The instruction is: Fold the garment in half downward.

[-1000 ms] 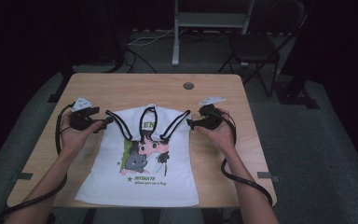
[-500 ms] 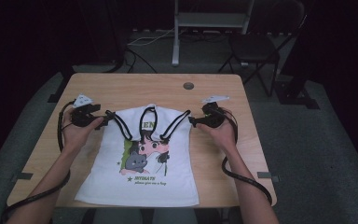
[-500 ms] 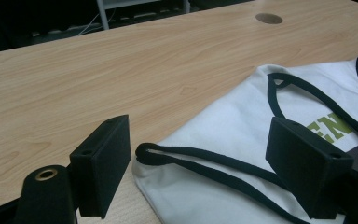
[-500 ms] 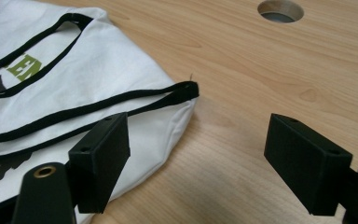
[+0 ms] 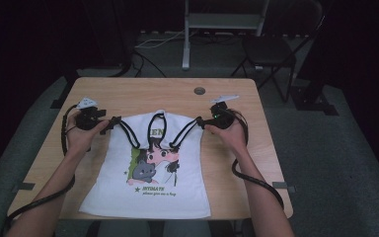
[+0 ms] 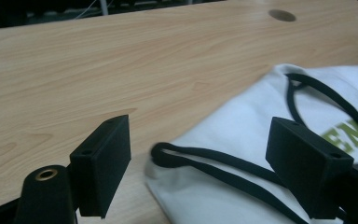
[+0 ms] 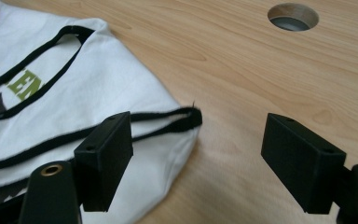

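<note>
While parked at the two shoulder corners of the white top (image 5: 150, 170), stood wide apart with nothing pinched, both sets of jaws. Lay flat on the wooden table (image 5: 143, 94), hem toward the near edge, cartoon print facing up, black-trimmed straps toward the far side.

Left gripper (image 5: 109, 124), seen from above: sat just off the shirt's left shoulder corner, tips right at the fabric edge. Through the left gripper view: jaws spread, black strap loop (image 6: 168, 151) down between them, not squeezed, white cloth running off toward the right-hand jaw.

Right gripper (image 5: 200, 122): sat just at the opposite shoulder corner. Through the right gripper view: jaws had just been closing a touch, but were spread wide anyway, shirt corner (image 7: 186, 119) poking in beside the left-hand jaw, bare wood under the other. No pad pressing cloth, far as visible.

Farther back: round cable hole (image 5: 199, 91) in the tabletop, well clear of the shirt.
</note>
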